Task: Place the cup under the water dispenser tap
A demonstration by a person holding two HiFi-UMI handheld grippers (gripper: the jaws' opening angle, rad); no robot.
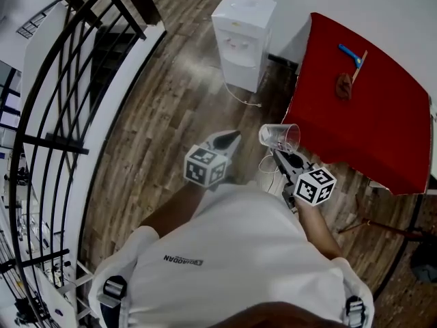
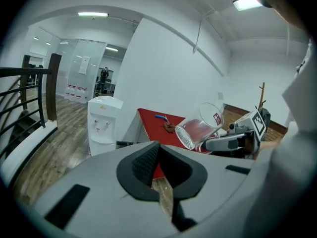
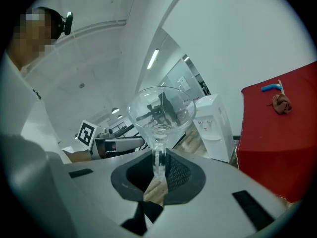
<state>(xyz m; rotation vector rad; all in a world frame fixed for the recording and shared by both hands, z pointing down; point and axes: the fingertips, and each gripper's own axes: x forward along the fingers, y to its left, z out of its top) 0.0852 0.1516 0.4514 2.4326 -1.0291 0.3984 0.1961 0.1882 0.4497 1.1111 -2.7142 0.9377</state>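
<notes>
The left gripper [image 1: 230, 139] is clenched on nothing. The water dispenser [image 1: 242, 38] stands well apart from the cup [image 1: 279, 137], whose wall the right gripper [image 1: 280, 154] pinches. Only the left gripper view shows the cup's red label [image 2: 216, 118], which is unreadable.

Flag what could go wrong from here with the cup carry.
1. The right gripper pinches only the thin wall of the clear cup, and the cup is tilted: it may slip or swing.
2. Unless righted, its rim could knock the water dispenser at the tap recess.
</notes>
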